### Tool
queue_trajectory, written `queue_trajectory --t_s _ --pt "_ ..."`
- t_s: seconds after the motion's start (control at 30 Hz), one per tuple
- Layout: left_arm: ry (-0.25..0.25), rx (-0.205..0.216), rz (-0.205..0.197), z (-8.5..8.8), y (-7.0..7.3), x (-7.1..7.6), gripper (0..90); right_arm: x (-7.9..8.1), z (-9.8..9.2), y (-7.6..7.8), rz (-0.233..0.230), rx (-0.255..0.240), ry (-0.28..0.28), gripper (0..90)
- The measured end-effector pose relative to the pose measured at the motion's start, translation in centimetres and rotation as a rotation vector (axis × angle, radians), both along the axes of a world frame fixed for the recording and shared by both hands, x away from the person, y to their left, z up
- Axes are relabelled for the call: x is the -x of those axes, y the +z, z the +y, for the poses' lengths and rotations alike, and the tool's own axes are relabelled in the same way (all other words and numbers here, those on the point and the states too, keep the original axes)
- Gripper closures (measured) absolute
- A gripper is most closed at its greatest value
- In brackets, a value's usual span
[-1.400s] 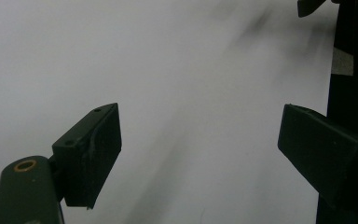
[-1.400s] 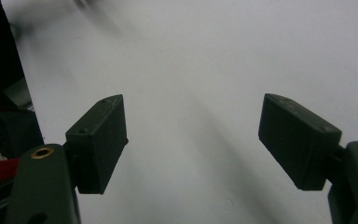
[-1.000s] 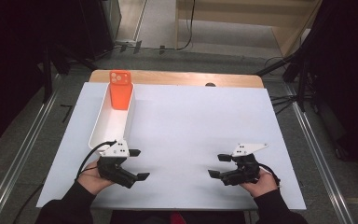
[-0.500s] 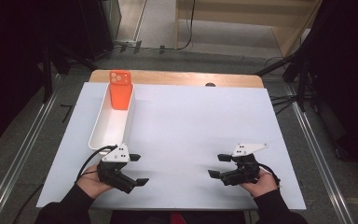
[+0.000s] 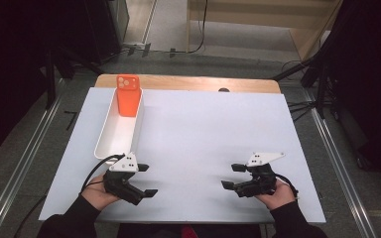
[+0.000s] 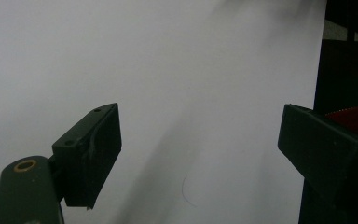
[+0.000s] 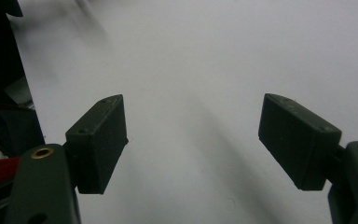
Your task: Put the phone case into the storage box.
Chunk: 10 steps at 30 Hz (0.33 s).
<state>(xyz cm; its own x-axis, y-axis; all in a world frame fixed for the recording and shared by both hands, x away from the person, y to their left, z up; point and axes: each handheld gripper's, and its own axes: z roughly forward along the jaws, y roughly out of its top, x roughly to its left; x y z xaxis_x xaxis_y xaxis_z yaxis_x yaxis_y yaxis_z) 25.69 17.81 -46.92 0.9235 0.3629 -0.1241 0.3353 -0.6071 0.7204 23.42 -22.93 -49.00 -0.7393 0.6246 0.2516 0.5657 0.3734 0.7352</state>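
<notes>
Lying flat, the big white table (image 5: 203, 144) has a long white tray (image 5: 110, 136) at ten o'clock, with an orange phone case (image 5: 128, 96) leaning inside. Nothing has moved lately, so work hasn't begun. Left gripper (image 5: 146, 179) and right gripper (image 5: 230, 176) rest at six o'clock, released, holding nothing.

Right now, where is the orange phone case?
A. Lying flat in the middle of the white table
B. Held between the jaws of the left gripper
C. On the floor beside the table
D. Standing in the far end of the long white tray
D: the orange phone case leans upright in the far end of the white tray, well away from both open grippers.
</notes>
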Motion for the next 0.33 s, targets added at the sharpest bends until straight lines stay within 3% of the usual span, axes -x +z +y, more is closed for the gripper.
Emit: queue_trajectory --t_s 0.33 --pt "0.003 -0.002 0.001 0.06 -0.05 -0.05 13.5 -0.01 0.03 -0.01 0.004 -0.001 0.003 22.3"
